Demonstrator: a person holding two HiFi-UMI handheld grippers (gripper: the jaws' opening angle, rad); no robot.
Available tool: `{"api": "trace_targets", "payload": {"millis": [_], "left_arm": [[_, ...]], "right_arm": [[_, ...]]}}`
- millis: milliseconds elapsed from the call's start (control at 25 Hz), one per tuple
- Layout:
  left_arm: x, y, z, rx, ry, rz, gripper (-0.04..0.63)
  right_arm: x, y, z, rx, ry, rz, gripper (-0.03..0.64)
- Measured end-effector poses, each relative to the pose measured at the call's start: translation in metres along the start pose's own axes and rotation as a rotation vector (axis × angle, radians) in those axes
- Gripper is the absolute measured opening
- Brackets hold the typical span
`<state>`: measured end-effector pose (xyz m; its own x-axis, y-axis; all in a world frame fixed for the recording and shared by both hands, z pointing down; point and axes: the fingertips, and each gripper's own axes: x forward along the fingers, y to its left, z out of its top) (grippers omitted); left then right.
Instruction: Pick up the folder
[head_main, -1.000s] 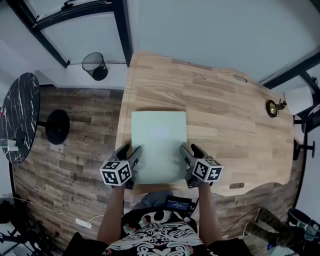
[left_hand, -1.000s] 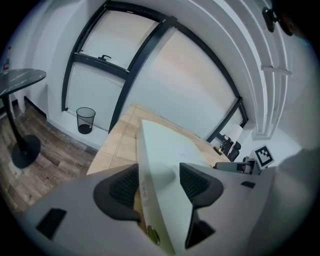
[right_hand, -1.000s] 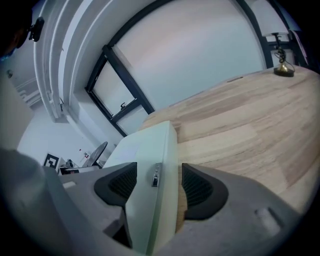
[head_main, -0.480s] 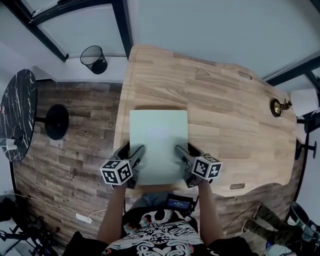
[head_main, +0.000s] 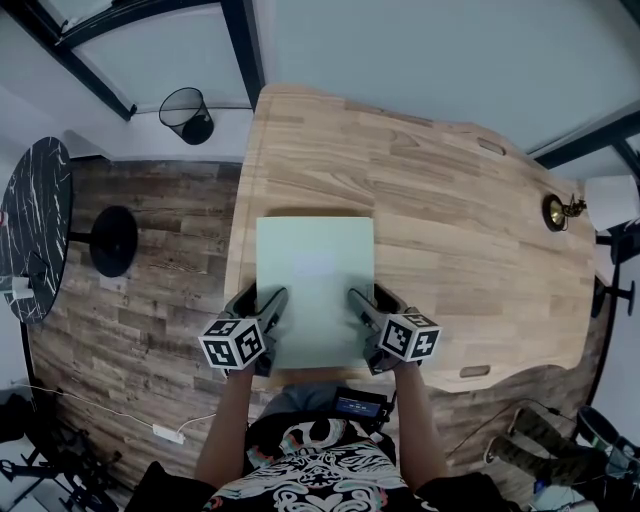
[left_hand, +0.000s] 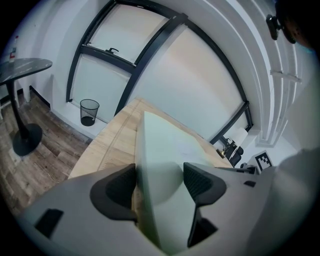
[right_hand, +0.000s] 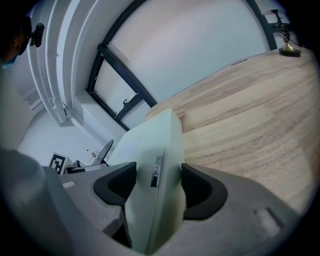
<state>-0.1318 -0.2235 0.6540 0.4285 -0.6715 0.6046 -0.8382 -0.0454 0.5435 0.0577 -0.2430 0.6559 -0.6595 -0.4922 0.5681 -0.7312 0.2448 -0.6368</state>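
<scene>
The folder (head_main: 315, 270) lies flat on the table (head_main: 450, 220), and each of its long edges runs in between one pair of jaws. The left gripper (left_hand: 159, 184) has just been opening its jaws. They now stand spread wide, and the folder's left edge rises between the pads without being squeezed. The right gripper (right_hand: 154, 186) is set the same way on the right edge. Its jaws are spread, with one pad against the top face and the other beside the labelled side, and I see no sign of a squeeze.

The step in hand looks like seating both grips before the lift. To do it well, push each edge deeper towards the root of the jaws so the pads bear on the folder's faces and not only its rim. Then close both sides together and with equal force. The near end sits between the jaws and most of the folder's length reaches beyond them, so the far end will likely sag. Raising both hands evenly and tipping them back a little should counter that.
</scene>
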Motion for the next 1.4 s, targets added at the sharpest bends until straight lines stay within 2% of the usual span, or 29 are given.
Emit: {"api": "trace_targets", "payload": {"millis": [600,1400], "left_arm": [[-0.002,-0.003,0.002,-0.009,-0.007,0.018,0.288],[-0.036,-0.018,0.016,0.017,-0.090,0.012,0.288]], "right_arm": [[-0.004,0.005,0.002,-0.021,0.001,-0.021,0.268],[-0.027,0.035,0.010,-0.069,-0.063,-0.003,0.268]]}}
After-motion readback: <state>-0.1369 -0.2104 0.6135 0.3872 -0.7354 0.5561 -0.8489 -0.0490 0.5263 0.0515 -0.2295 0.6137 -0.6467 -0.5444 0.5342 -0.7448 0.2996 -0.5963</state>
